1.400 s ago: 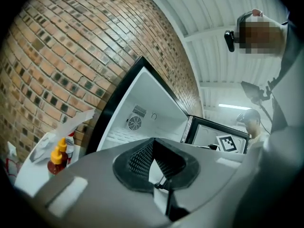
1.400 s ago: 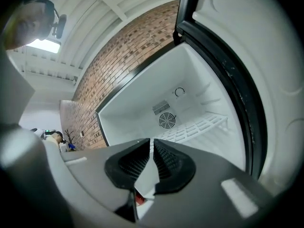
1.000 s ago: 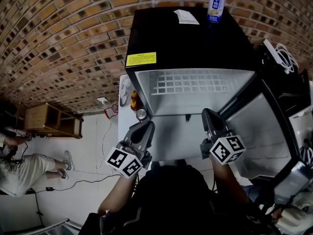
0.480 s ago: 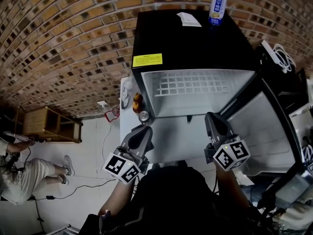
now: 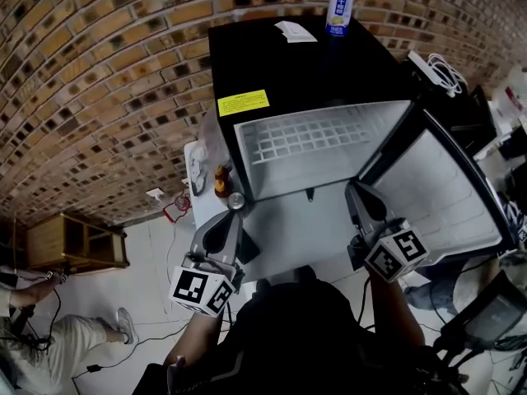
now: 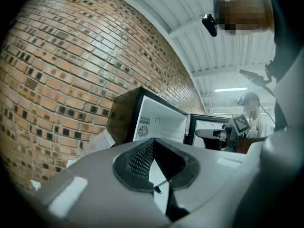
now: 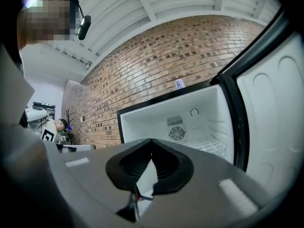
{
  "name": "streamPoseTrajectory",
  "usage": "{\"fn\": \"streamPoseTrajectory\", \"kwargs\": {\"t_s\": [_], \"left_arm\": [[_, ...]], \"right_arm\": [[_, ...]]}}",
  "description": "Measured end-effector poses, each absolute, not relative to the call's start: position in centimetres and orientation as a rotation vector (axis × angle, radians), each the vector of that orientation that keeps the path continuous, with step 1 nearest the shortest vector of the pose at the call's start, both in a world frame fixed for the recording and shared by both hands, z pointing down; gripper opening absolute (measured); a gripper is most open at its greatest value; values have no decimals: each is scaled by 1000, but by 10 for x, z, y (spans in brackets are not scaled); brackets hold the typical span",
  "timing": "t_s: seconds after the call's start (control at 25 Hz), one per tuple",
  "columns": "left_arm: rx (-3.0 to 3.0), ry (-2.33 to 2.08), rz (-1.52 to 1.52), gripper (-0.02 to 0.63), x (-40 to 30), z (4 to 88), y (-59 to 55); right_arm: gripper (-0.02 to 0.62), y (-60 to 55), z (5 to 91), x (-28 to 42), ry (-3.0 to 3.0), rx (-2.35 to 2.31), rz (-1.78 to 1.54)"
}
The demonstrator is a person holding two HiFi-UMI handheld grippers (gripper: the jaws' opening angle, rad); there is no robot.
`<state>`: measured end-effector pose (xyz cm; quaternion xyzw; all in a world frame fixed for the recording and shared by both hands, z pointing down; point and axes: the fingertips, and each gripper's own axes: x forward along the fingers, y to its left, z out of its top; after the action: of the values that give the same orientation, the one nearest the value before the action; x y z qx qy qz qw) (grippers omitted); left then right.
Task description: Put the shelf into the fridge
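Observation:
A black mini fridge (image 5: 313, 81) stands open, its door (image 5: 449, 192) swung out to the right. A white wire shelf (image 5: 309, 138) lies inside the white cavity; in the right gripper view the shelf (image 7: 209, 146) sits low near the back fan. Both grippers hang in front of the opening, apart from the fridge. My left gripper (image 5: 229, 225) is shut and empty, at the opening's lower left. My right gripper (image 5: 360, 194) is shut and empty too, near the door hinge side. The jaws meet in both gripper views (image 6: 152, 144) (image 7: 151, 148).
A drink can (image 5: 338, 11) and a white card (image 5: 295, 30) rest on the fridge top. Bottles (image 5: 222, 179) and a can (image 5: 236, 201) stand on a low white surface left of the fridge. A wooden cabinet (image 5: 74, 241) is at far left, a power strip (image 5: 436, 71) at the right.
The head view has swung, so the fridge now sits tilted and further left. Both grippers have dropped slightly lower in the view, the left one down-left. Their jaws stay shut.

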<state>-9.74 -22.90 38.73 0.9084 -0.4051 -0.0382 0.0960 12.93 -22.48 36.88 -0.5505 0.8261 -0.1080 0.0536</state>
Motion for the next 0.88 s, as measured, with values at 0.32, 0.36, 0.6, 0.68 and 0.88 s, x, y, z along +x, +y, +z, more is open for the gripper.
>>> {"fn": "streamPoseTrajectory", "kwargs": {"t_s": [0.32, 0.36, 0.6, 0.68, 0.88], "left_arm": [[2832, -1140, -53, 2, -101, 355, -237], [2833, -1143, -59, 2, -101, 349, -236], [2811, -1237, -35, 2, -90, 330, -235], [2783, -1262, -47, 2, -83, 331, -234], [2742, -1321, -31, 2, -58, 333, -231]], "right_arm": [[6, -212, 344, 137, 2548, -1770, -179], [6, -211, 341, 140, 2552, -1764, -168], [6, -217, 327, 162, 2590, -1714, -146], [6, -220, 327, 171, 2613, -1703, -148], [6, -224, 330, 188, 2654, -1644, -169]]}}
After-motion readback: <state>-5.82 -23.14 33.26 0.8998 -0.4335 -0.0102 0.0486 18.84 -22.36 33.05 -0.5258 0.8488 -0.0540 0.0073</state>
